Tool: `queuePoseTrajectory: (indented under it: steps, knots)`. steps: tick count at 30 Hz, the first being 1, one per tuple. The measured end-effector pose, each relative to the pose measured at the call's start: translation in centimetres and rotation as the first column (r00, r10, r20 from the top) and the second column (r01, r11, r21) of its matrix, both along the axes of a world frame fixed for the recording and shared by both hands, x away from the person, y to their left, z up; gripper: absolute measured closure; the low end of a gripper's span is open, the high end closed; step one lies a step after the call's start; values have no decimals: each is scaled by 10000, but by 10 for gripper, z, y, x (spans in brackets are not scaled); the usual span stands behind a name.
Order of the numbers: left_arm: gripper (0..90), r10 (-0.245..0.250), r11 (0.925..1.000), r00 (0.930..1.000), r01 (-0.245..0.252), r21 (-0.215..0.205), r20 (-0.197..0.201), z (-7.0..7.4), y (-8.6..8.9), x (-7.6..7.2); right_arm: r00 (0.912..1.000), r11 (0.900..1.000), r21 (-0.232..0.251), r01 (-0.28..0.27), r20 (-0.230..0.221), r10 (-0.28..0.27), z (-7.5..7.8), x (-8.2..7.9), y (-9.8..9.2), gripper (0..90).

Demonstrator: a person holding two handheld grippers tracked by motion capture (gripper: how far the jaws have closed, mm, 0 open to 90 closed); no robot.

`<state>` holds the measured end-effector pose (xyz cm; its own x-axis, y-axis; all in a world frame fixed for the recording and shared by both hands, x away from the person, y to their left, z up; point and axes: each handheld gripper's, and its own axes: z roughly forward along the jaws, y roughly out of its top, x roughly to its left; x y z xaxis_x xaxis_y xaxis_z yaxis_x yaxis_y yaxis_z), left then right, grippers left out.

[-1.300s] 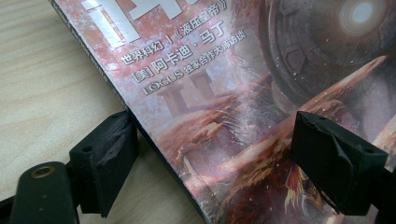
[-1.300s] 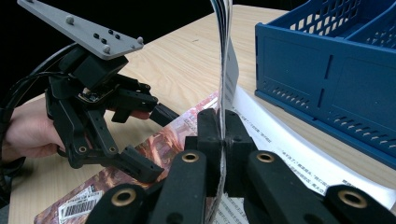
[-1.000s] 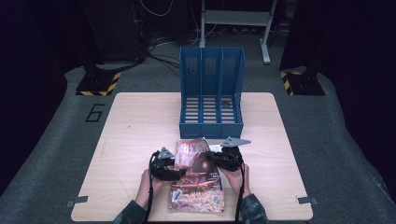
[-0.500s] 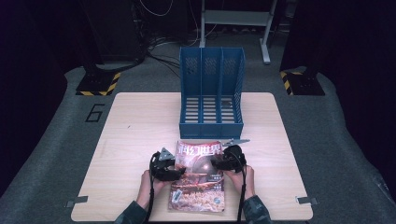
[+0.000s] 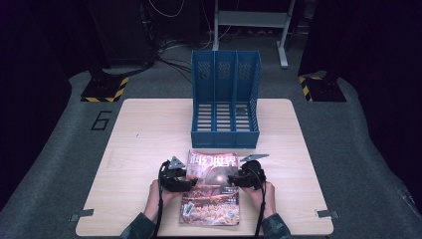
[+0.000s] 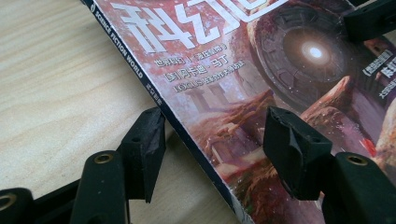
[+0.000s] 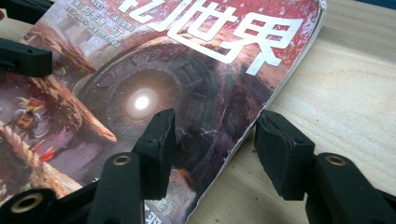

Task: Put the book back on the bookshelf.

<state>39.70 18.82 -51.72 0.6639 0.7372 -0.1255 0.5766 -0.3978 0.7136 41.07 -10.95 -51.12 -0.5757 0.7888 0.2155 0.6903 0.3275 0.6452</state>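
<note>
A magazine point(image 5: 211, 191) with a red science-fiction cover lies flat on the table's near middle. My left gripper point(image 5: 191, 180) sits at its left spine edge. In the left gripper view the left gripper point(image 6: 215, 135) has just been closing a little and stands open, one jaw over bare wood, the other over the magazine point(image 6: 243, 60). My right gripper point(image 5: 234, 179) is at the right edge. In the right gripper view the right gripper point(image 7: 215, 135) has just been opening and straddles the page edge of the magazine point(image 7: 140, 70) without pressing it.
A blue three-slot file rack point(image 5: 225, 107) stands upright just behind the magazine, at the table's far middle. The light wooden table point(image 5: 149, 129) has bare room to the left and right. Dark floor and equipment surround it.
The right gripper's jaws have opened and that hand has sunk slightly toward the table. The magazine now lies squarer to the table edge. The left hand has kept still.
</note>
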Motion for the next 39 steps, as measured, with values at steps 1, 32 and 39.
queuePoseTrajectory:
  steps: [1,32,39]
  knots:
    - [391,-24,10000,10000,23,-96,-95,0,1,1,10000,10000,-47,10,-16,-10,0,0,0,489]
    - [307,-1158,9922,9899,1113,-569,-817,12,-16,23,9988,9999,54,86,476,-89,-4,-4,-1,548]
    - [313,-1426,9893,9839,1383,-461,-1077,10,-27,26,9985,9999,90,138,536,-142,-4,-6,-1,553]
